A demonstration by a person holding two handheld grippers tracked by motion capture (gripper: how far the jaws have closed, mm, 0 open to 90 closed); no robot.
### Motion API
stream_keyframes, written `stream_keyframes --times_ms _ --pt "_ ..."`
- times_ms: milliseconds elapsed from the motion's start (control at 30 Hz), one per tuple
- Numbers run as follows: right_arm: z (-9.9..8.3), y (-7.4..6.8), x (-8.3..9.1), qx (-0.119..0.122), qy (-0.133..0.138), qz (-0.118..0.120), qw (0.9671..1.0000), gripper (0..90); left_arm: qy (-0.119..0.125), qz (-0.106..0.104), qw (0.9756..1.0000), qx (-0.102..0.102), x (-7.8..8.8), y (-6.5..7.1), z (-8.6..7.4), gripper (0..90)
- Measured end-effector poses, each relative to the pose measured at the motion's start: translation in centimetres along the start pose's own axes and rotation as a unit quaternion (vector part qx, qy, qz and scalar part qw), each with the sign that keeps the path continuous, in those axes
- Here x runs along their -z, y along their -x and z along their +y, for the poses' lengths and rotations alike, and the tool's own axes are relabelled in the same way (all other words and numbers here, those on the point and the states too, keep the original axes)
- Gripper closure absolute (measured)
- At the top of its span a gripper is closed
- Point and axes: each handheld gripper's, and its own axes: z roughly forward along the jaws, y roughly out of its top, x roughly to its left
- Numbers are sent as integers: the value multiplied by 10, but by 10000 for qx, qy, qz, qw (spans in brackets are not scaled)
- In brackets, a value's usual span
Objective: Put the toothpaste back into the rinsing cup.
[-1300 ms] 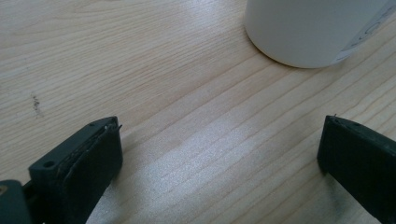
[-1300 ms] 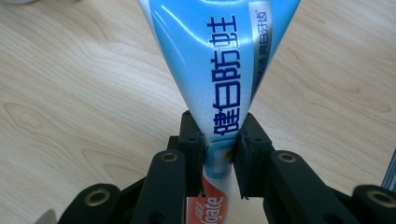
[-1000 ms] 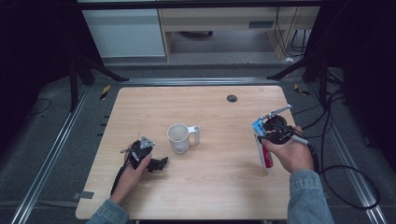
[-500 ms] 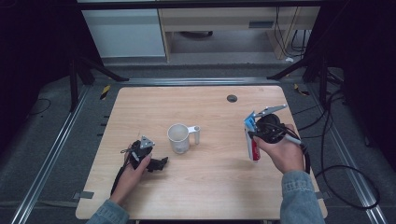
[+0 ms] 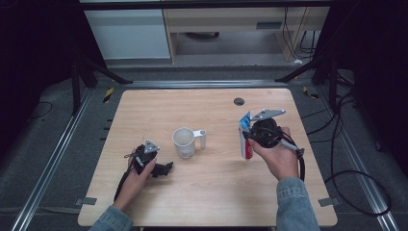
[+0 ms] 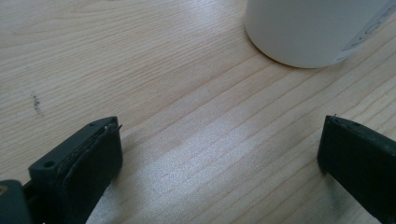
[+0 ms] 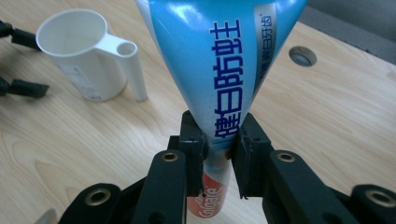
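Nearest the lower edge of the high view, two denim sleeves come in over the wooden table (image 5: 207, 202). At about seven o'clock from the table's centre, the left hand (image 5: 137, 175) lies low on the wood, forearm angled up toward one o'clock, and holds the left gripper (image 5: 161, 169) level just above the surface. In the left gripper view its jaws stand spread wide with bare wood between them, and the base of the white cup (image 6: 313, 32) sits ahead at one o'clock, apart from both jaws.

At about four o'clock from the centre, the right hand (image 5: 276, 156) is raised off the table, wrist cocked, with the forearm running in from five o'clock. It carries the right gripper (image 5: 248, 139), whose jaws are pressed onto a toothpaste tube (image 5: 246, 142). In the right gripper view the pads pinch the tube (image 7: 219, 140) at its narrow part, where the red band begins; the wide blue crimped end fans out beyond the jaws and the red cap end sits on the near side. In the high view the tube stands roughly upright, held clear of the wood.

Farther in, near the centre, the cup (image 5: 184, 142) stands upright, its handle toward three o'clock, between the two grippers and well apart from the tube. Beyond, at twelve o'clock, a dark round hole (image 5: 239, 101) sits in the tabletop.
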Motion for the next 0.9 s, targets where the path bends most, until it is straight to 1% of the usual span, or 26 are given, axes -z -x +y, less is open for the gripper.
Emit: stream_keyframes --times_ms 300,467,633,767,800,833,900 --pt "3 -18 -11 -26 510 109 9986 754 0 -3 10000 -1 0 0 0 0" --pt "4 -28 -18 -65 606 132 9981 753 1 -2 10000 -1 0 0 0 0" --pt "3 -36 -21 -103 742 66 9972 754 0 -2 10000 -1 0 0 0 0" --pt "3 -45 -20 -153 852 -86 9962 754 -1 -3 10000 -2 0 0 0 0" --pt "3 -45 -20 -153 852 -86 9962 754 -1 -3 10000 -2 0 0 0 0" --pt "3 -50 -20 -186 875 -189 9958 753 -1 -3 10000 -2 0 0 0 0" --pt "2 -53 -20 -256 882 -221 9955 753 0 -4 10000 -1 0 0 0 0"
